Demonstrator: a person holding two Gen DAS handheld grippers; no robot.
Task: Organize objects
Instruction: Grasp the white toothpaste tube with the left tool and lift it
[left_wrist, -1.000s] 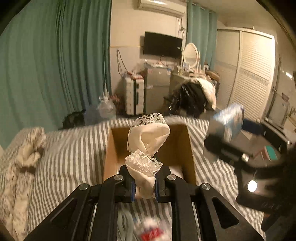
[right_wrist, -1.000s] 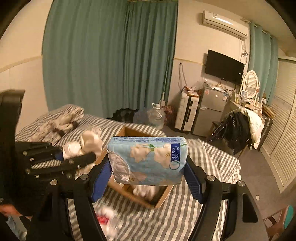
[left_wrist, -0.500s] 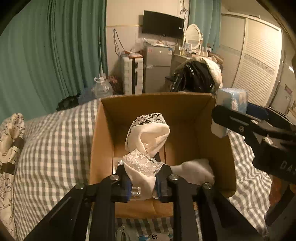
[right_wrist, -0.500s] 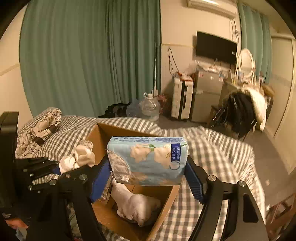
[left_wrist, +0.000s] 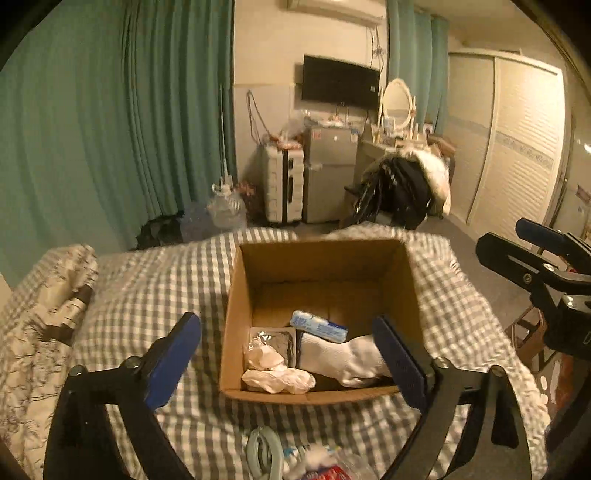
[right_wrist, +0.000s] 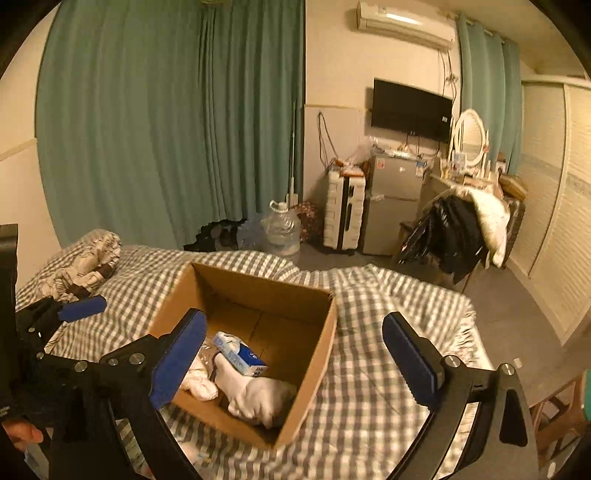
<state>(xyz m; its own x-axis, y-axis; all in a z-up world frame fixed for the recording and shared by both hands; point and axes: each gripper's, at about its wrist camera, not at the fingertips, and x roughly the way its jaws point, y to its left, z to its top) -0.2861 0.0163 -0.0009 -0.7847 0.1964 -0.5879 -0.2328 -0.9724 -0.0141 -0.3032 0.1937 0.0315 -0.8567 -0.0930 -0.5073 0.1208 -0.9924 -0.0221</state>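
Above the cardboard box (left_wrist: 321, 258), both grippers hang empty, jaws opening.

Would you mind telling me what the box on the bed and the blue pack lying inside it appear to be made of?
The box looks like plain brown corrugated cardboard with a matte finish: flat creased walls and raw cut edges. The blue pack seems to be soft tissues wrapped in thin glossy plastic film, judging by its printed surface and slight sheen, though the blur leaves that uncertain.
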